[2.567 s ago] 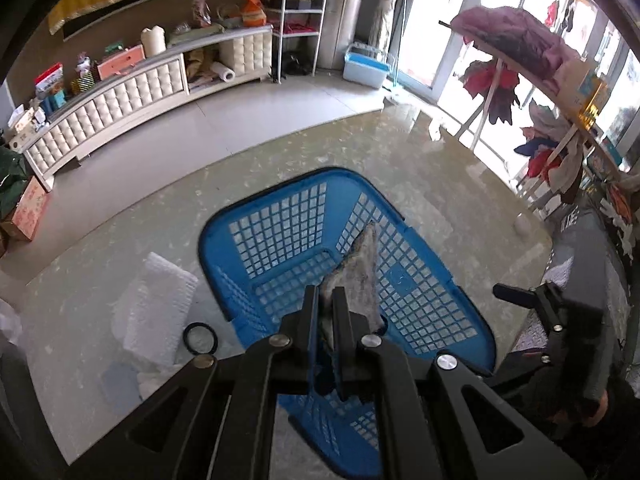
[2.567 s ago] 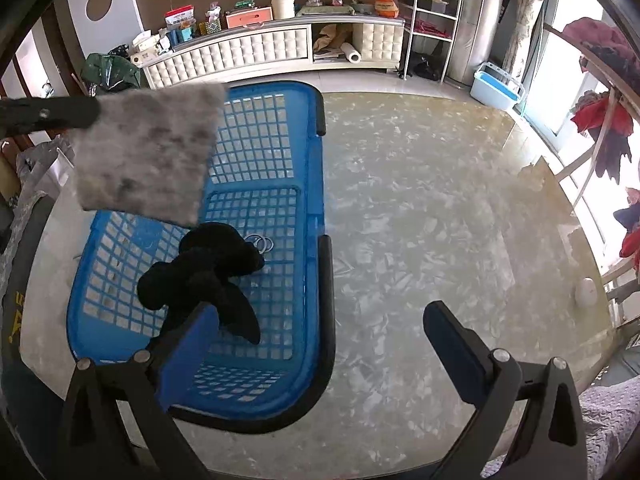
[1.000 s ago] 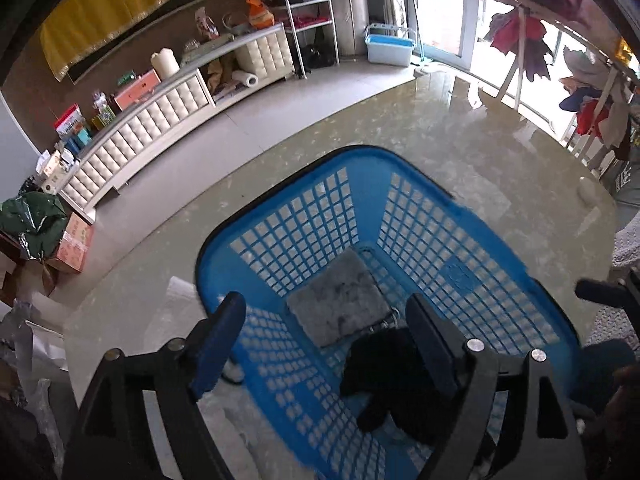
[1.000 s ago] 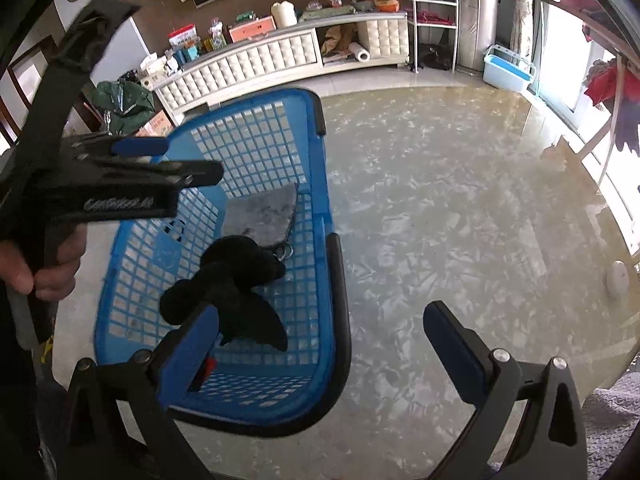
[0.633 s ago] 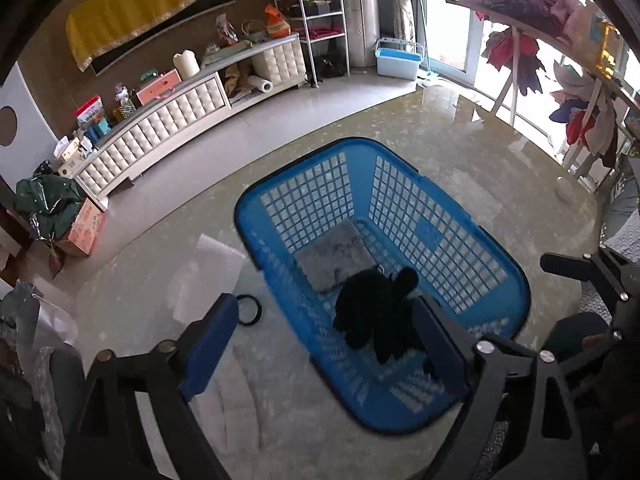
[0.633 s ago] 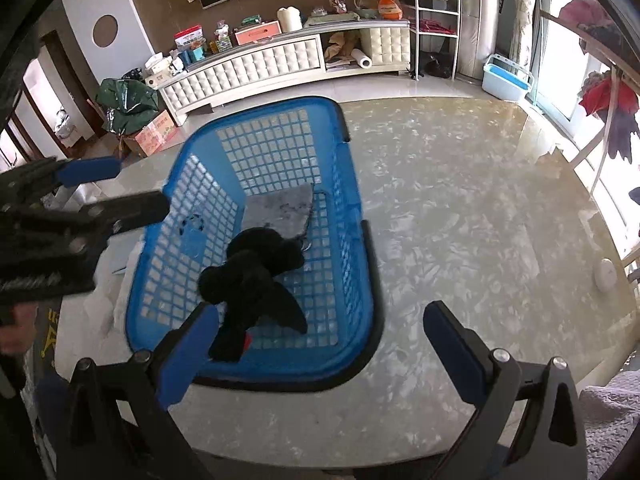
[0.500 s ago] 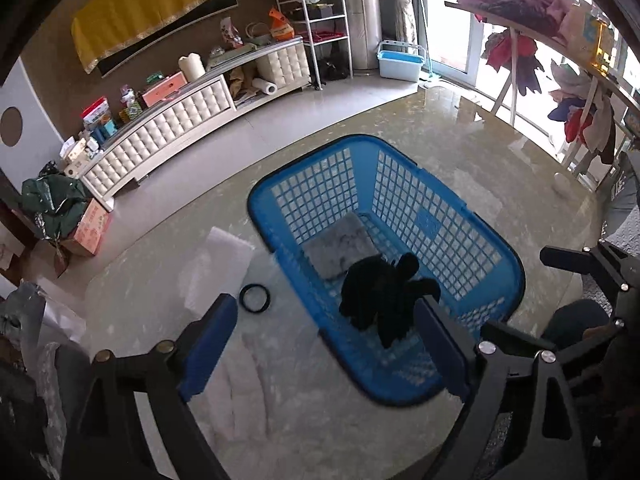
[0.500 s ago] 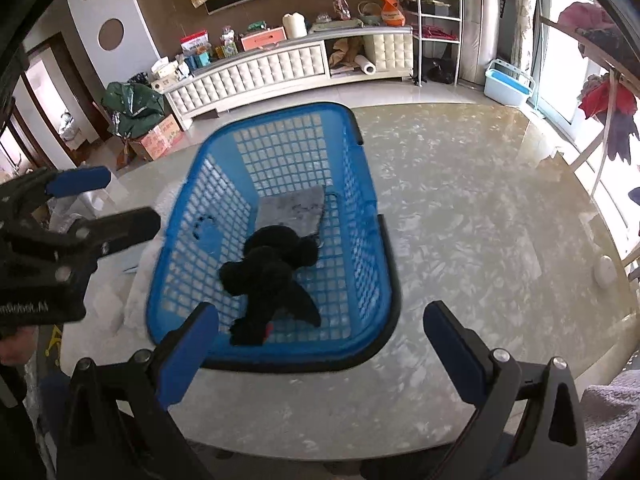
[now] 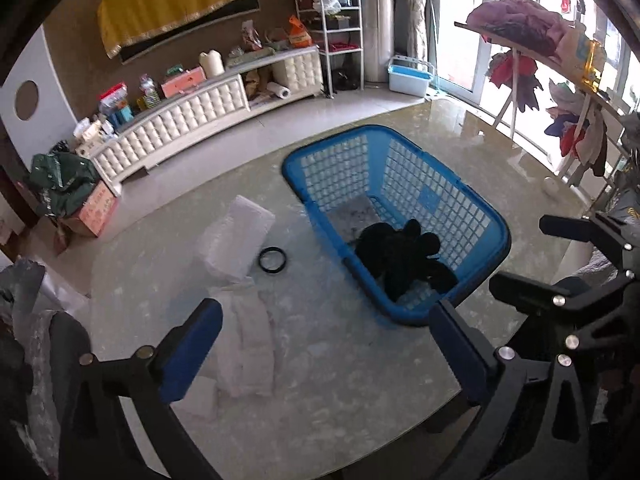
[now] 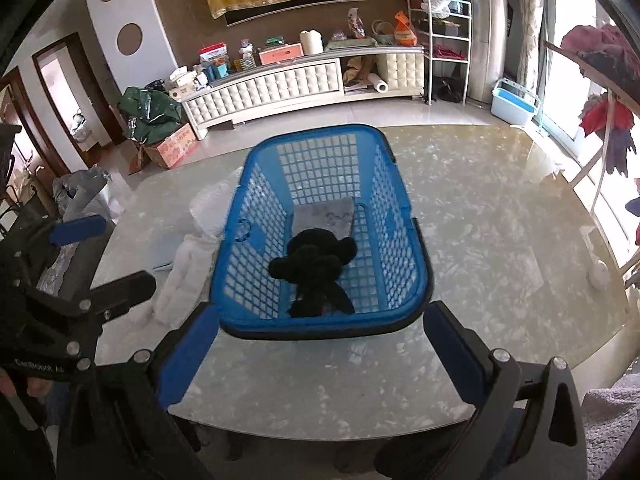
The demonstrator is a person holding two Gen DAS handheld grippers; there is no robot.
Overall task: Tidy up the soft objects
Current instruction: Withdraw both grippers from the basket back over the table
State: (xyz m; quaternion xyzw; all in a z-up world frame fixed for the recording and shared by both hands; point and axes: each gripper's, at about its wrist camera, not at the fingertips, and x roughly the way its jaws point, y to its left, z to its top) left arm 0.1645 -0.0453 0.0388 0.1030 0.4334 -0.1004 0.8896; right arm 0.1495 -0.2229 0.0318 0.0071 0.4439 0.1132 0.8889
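1. Dropped now, the grey cloth (image 10: 324, 213) lies in the blue basket (image 10: 416, 248); the left claw (image 9: 320, 348) has just been widening, nothing between its jaws.
2. Black plush (image 10: 316, 268) sits at the cloth's 6 o'clock.
3. Right claw (image 10: 320, 356) gapes empty over the table (image 10: 500, 240).

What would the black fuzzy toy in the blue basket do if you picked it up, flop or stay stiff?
The black plush toy would probably flop: its limbs sprawl loosely across the basket floor. It looks fuzzy and stuffed, so it is likely light and squashy. It should not roll, since it lies slumped partly over the grey cloth.
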